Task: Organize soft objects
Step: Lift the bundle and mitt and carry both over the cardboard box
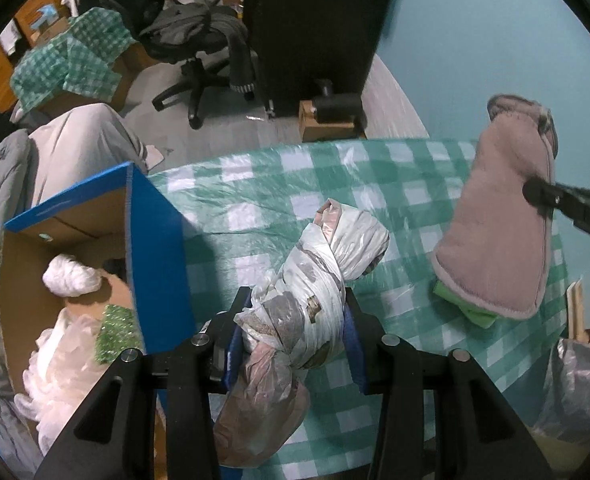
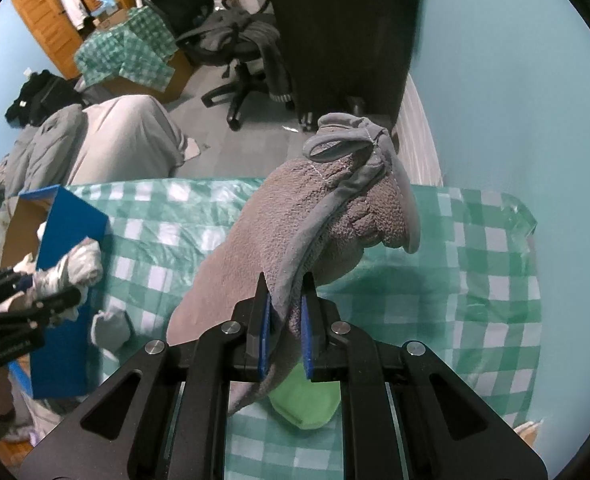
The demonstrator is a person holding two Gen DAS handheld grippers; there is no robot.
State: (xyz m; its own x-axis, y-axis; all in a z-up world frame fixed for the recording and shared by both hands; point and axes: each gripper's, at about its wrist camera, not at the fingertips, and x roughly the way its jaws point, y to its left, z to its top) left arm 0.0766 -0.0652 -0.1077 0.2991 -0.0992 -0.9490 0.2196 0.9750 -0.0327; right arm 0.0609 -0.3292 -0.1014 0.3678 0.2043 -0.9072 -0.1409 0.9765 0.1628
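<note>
My left gripper (image 1: 297,312) is shut on a knotted plastic bag bundle (image 1: 319,276), held just above the green checked tablecloth (image 1: 255,192), beside the blue-edged cardboard box (image 1: 155,240). My right gripper (image 2: 286,300) is shut on the edge of a pinkish-grey fleece slipper (image 2: 279,232), lifted off the table; the slipper also shows in the left wrist view (image 1: 499,216). A green soft item (image 2: 307,404) lies on the cloth under the slipper. In the right wrist view the left gripper (image 2: 19,300) with the bundle (image 2: 71,268) is at the far left.
The box holds white stuffing (image 1: 69,276), crumpled plastic (image 1: 51,376) and a green sparkly piece (image 1: 115,336). A grey soft item (image 2: 111,328) lies by the box. Bedding (image 1: 67,152), an office chair (image 1: 199,52) and a dark cabinet (image 1: 315,20) stand beyond the table.
</note>
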